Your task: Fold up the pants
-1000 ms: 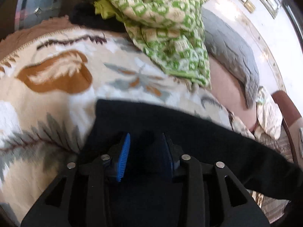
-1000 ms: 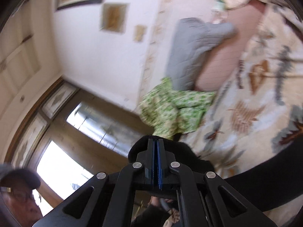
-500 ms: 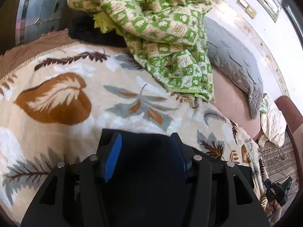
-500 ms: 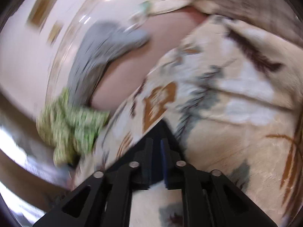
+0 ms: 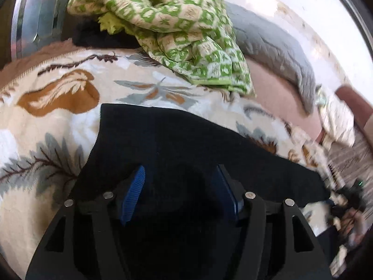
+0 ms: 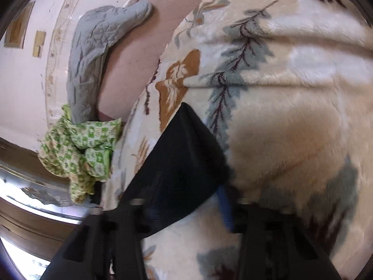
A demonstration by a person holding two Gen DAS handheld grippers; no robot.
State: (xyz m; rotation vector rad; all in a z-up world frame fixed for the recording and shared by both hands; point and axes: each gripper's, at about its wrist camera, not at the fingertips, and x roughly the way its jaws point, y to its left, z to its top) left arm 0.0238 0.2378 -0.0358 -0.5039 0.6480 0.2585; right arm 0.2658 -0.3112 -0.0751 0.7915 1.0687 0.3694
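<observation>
The left gripper (image 5: 179, 192) stands wide, its jaws just opened, blue pads (image 5: 132, 194) clear of the black pants (image 5: 186, 140) lying flat beneath and ahead of them on the leaf-patterned blanket (image 5: 58, 116). The right gripper (image 6: 186, 200) looks wide too — blurred, a pants corner between its fingers, grip unclear. Beyond — a green quilt (image 5: 186, 35).

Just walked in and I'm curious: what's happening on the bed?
A person with a gripper in each hand is folding black pants on a leaf-patterned blanket. The left gripper sits open over the pants, its fingers just opened and pinching nothing. The right gripper has just been closing around a pants corner; blur hides whether it grips.
</observation>
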